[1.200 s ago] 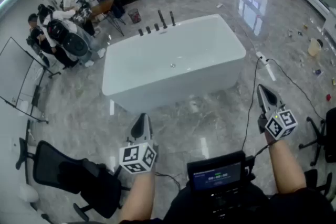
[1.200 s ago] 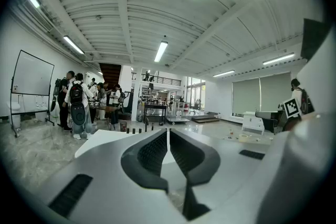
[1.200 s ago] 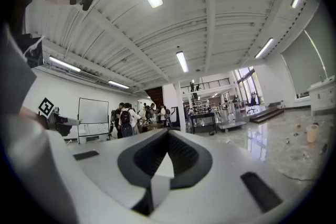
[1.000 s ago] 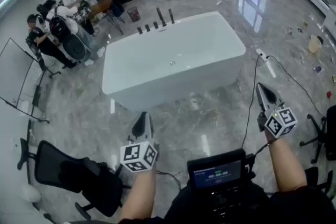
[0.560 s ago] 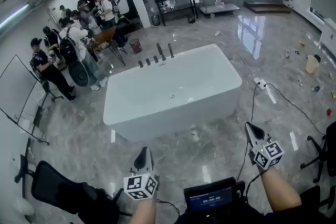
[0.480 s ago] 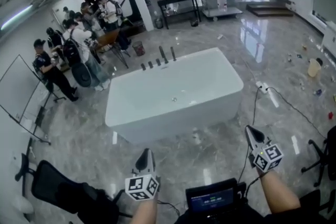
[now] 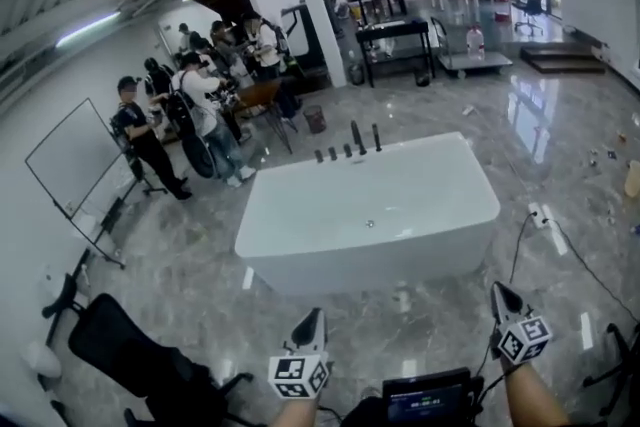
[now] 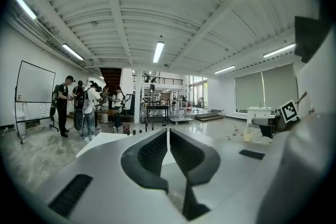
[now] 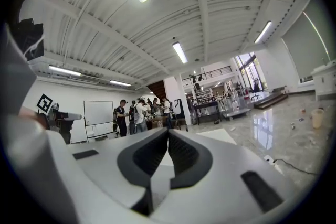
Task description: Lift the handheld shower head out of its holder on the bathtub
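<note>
- One white bathtub (image 7: 300, 220) stands on the marble floor (image 7: 200, 265), mid-picture in the head view; clock directions below run from it.
- Five dark fittings (image 7: 347, 151) stand in a row on its 12 o'clock rim, three short and two tall. The handheld shower head should be among them, but they are too small to tell which it is.
- Two grippers: the left gripper (image 7: 312, 317) is at 6 o'clock and the right gripper (image 7: 499, 293) at 5 o'clock, both well apart from the tub.
- The left gripper's fingers (image 8: 152, 152) are pressed together with nothing between them.
- The right gripper's fingers (image 9: 152, 155) are likewise pressed together and empty.
- Open floor lies along the tub's whole near wall, between it and the grippers, and round both short ends.
- Things at the edges of that room:
  - at least five people (image 7: 200, 100) in a cluster at 10 o'clock
  - one whiteboard (image 7: 70, 155) at 9 o'clock
  - one black office chair (image 7: 125, 350) at 8 o'clock
  - one power strip (image 7: 537, 214) on the floor near the 3 o'clock end
  - one black table (image 7: 395, 30) far off at 12 o'clock
</note>
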Motion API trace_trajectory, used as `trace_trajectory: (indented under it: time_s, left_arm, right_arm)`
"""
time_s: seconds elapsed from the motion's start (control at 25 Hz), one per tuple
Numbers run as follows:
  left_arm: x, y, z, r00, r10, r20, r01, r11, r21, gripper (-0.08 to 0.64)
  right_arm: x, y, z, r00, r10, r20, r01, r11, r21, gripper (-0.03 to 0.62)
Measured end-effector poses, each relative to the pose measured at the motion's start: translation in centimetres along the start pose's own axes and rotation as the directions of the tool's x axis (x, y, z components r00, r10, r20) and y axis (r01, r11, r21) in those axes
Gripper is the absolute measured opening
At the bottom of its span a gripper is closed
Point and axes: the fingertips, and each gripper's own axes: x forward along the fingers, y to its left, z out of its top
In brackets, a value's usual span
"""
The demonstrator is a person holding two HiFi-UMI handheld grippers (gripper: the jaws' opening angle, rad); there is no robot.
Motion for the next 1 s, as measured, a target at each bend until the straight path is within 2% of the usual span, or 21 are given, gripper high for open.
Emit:
trace_trajectory:
  time_s: [0.24, 0.44, 0.64, 0.84, 1.0]
  left_arm:
    - [3.6, 2.9, 0.6, 1.000, 0.028, 0.011, -0.028, 0.999, -0.019, 0.021]
    - [9.2, 3.8, 0.5, 1.000, -0.008, 0.014, 0.008, 0.999, -0.042, 0.021]
    - [14.7, 7.0, 1.8, 0.999, -0.027, 0.020, 0.027, 0.999, -0.026, 0.021]
    - [20.0, 9.2, 1.9, 0.998, -0.067, 0.003, 0.067, 0.997, -0.039, 0.021]
    - [23.9, 11.7, 4.2, 0.995, -0.096, 0.037, 0.097, 0.995, -0.030, 0.021]
  right_arm:
    - [3.7, -1.1, -0.4, 1.000, 0.004, -0.024, -0.004, 1.000, -0.019, 0.006]
    - [6.9, -3.2, -0.2, 0.999, -0.028, -0.043, 0.027, 0.999, -0.033, 0.006]
    - [12.0, -4.1, 0.3, 0.998, -0.046, -0.039, 0.044, 0.998, -0.047, 0.006]
    - [15.6, -5.1, 1.1, 0.995, -0.098, -0.028, 0.099, 0.995, 0.034, 0.006]
    - [20.0, -4.8, 2.8, 0.994, -0.106, 0.000, 0.106, 0.994, 0.037, 0.006]
